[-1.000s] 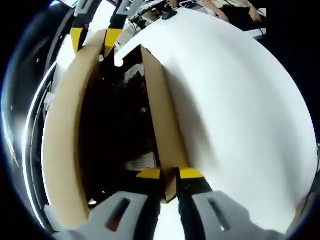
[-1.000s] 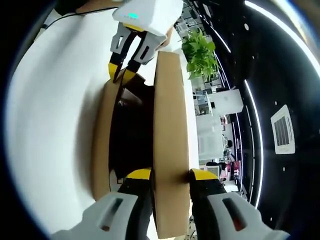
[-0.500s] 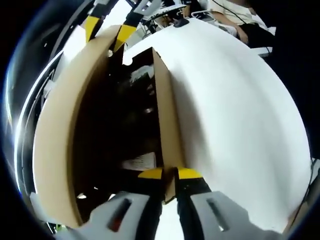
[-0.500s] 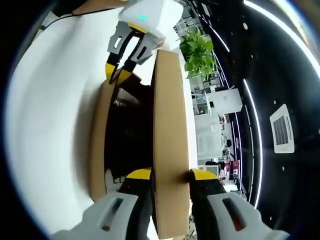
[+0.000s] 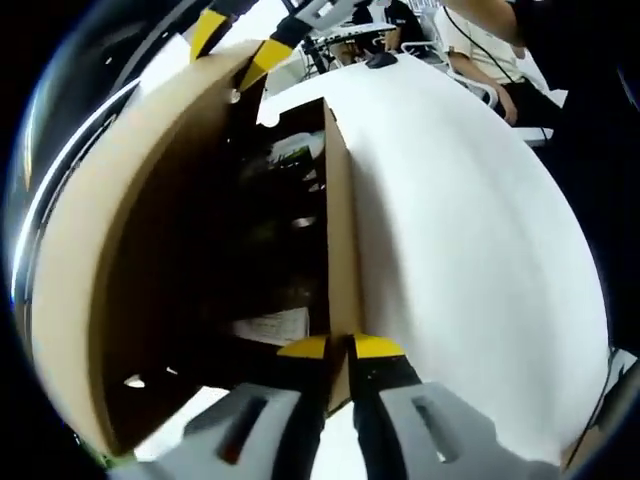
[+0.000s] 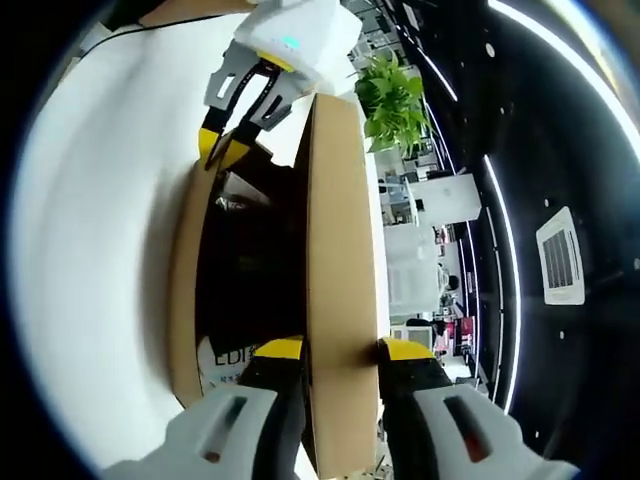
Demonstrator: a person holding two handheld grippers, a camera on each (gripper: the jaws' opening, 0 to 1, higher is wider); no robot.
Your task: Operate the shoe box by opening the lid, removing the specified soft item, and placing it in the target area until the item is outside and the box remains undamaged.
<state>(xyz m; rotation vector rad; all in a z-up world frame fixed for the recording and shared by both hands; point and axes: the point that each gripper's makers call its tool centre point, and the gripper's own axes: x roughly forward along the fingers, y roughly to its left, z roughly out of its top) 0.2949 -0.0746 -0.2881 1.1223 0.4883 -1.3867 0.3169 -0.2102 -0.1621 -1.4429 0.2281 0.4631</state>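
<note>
Box [image 5: 340,250] of brown cardboard sits on the white table [image 5: 470,230], lid [image 6: 340,260] swung up on edge so we look into a dark interior with a white printed paper [image 5: 270,325] and dim contents we cannot make out. Left gripper [image 5: 338,348] is pinched nearly closed on the box's near wall, and in the right gripper view we see it clamped at the far end [image 6: 222,148]. Right gripper [image 6: 342,348] grips the raised lid's edge between its yellow-tipped jaws, a potted plant [image 6: 395,100] beyond.
</note>
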